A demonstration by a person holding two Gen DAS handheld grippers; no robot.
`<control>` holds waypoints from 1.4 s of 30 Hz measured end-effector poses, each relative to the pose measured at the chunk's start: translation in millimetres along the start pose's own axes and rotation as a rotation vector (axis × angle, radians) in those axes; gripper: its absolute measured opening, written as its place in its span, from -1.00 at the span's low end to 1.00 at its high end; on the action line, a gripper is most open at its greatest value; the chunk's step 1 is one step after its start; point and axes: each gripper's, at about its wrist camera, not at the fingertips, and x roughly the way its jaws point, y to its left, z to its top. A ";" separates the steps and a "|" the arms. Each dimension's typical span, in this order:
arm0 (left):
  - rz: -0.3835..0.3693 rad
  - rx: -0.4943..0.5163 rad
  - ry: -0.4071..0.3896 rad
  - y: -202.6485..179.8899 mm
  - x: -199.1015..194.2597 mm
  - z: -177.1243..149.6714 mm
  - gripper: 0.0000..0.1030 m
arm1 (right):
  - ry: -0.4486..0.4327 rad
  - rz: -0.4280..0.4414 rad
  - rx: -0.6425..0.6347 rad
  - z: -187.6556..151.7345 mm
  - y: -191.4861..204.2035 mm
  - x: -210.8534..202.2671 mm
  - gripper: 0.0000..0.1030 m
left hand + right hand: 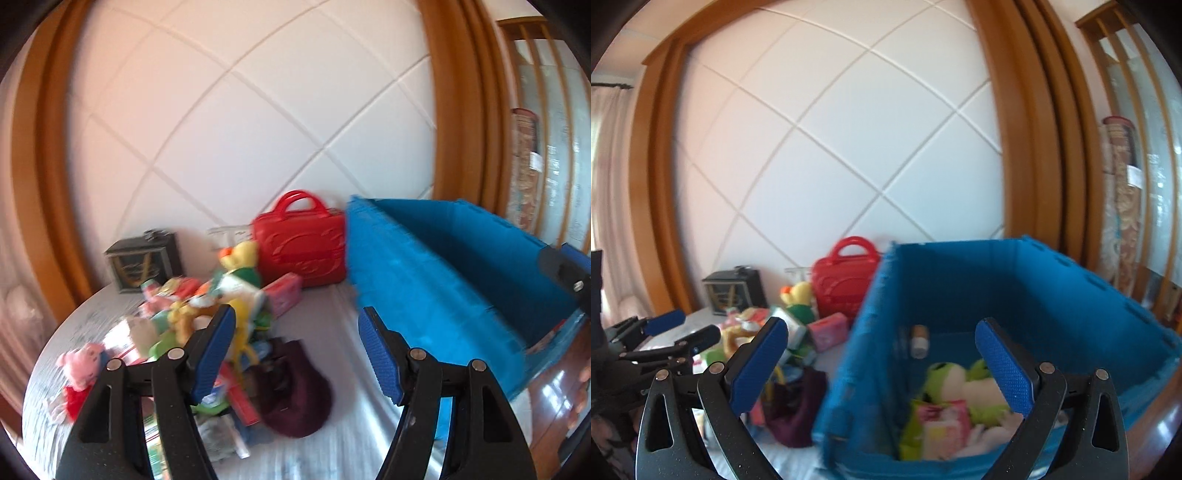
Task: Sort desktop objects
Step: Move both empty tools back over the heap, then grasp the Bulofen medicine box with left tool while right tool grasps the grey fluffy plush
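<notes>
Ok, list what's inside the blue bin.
In the blue bin: a green frog plush, a pink-and-yellow packet in front of it, something white beside them, and a small bottle-like item at the back wall. Whatever lies beneath them is covered.

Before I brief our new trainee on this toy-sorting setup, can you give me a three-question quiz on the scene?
1. True or false: the left gripper holds a toy.
2. What already lies in the blue bin? A) green frog plush B) red case C) dark clock
3. Fill in: the maroon pouch lies on the ____ cloth.

Key: 1 false; 2 A; 3 grey.
</notes>
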 end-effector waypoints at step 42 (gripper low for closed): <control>0.199 -0.187 0.727 268.4 152.5 -248.4 0.39 | 0.868 0.336 -0.215 -226.3 296.2 244.2 1.00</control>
